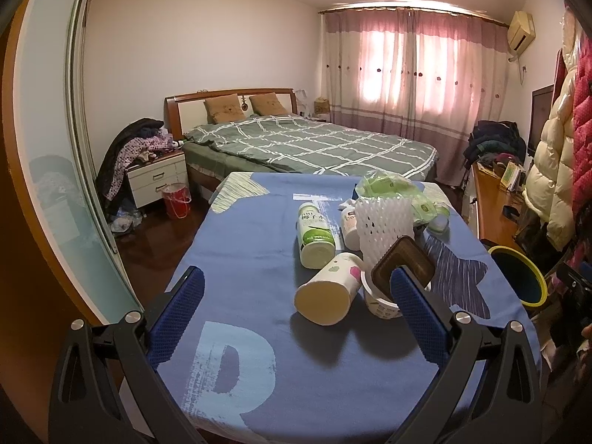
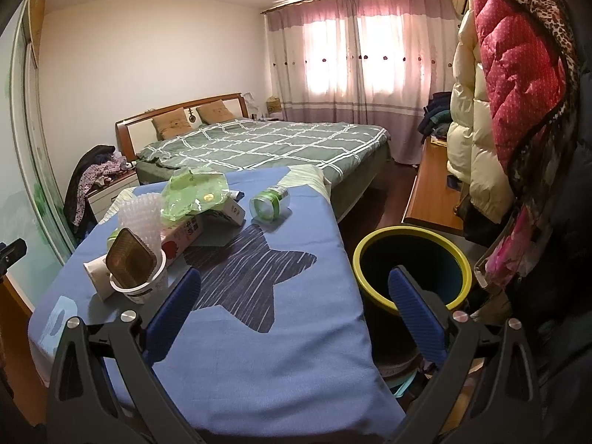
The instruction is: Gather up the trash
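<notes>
Trash lies on a table with a blue cloth (image 1: 240, 259): a white bottle with a green label (image 1: 314, 236), a tipped paper cup (image 1: 329, 292), a white cup holding a brown tray (image 1: 403, 270), white foam netting (image 1: 384, 222) and a green plastic bag (image 1: 388, 185). In the right wrist view the cup with the tray (image 2: 137, 273), the netting (image 2: 142, 214), the bag (image 2: 192, 192) and a small clear bottle (image 2: 268, 201) show. A yellow-rimmed bin (image 2: 410, 262) stands right of the table. My left gripper (image 1: 296, 303) is open before the paper cup. My right gripper (image 2: 292, 307) is open over the table's right edge.
A bed with a green checked cover (image 1: 307, 144) lies beyond the table. A nightstand piled with clothes (image 1: 155, 174) and a red bucket (image 1: 177, 199) stand at left. A wooden desk (image 2: 433, 192) and hanging coats (image 2: 518, 92) are at right. The bin also shows in the left wrist view (image 1: 518, 273).
</notes>
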A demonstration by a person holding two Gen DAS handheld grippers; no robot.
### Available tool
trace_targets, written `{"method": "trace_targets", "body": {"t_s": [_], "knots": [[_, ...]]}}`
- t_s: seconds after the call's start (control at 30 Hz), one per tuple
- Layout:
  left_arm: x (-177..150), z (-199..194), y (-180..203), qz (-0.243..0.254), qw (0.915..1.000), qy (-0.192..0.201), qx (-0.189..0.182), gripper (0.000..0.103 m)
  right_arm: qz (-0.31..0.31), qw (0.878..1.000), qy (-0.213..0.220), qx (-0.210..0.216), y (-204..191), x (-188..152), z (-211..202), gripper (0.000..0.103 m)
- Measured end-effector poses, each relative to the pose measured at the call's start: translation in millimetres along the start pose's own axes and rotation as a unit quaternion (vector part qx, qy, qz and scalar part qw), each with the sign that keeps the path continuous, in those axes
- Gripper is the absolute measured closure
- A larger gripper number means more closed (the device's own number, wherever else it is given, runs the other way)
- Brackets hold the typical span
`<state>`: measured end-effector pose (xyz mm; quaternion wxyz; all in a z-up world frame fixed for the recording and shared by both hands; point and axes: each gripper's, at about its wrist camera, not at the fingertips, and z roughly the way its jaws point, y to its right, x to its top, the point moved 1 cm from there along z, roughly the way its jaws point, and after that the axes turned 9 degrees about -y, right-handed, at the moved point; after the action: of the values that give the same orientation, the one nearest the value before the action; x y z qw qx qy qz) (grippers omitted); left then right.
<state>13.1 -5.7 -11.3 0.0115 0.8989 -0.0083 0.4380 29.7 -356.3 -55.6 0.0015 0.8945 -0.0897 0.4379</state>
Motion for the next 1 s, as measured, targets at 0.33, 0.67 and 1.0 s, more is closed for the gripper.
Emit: {"method": "trace_targets", "body": {"t_s": [0.33, 0.67, 1.0], "knots": [[-1.4, 2.3, 0.6, 0.0, 1.0, -0.002, 0.0, 0.004, 0.003, 1.0, -0.002, 0.002, 2.2, -0.6, 2.3, 0.006], [-1.9, 3.3, 1.6, 0.001, 1.0, -0.003, -0.001, 0.004, 0.002, 1.0, -0.002, 0.003, 1.9, -1.1, 2.7, 0.006], [-2.7, 4.7, 2.5, 0.002, 1.0, -0.004, -0.001, 0.004, 0.003, 1.0, -0.004, 0.003, 1.4, -0.8, 3.5, 0.006]]}}
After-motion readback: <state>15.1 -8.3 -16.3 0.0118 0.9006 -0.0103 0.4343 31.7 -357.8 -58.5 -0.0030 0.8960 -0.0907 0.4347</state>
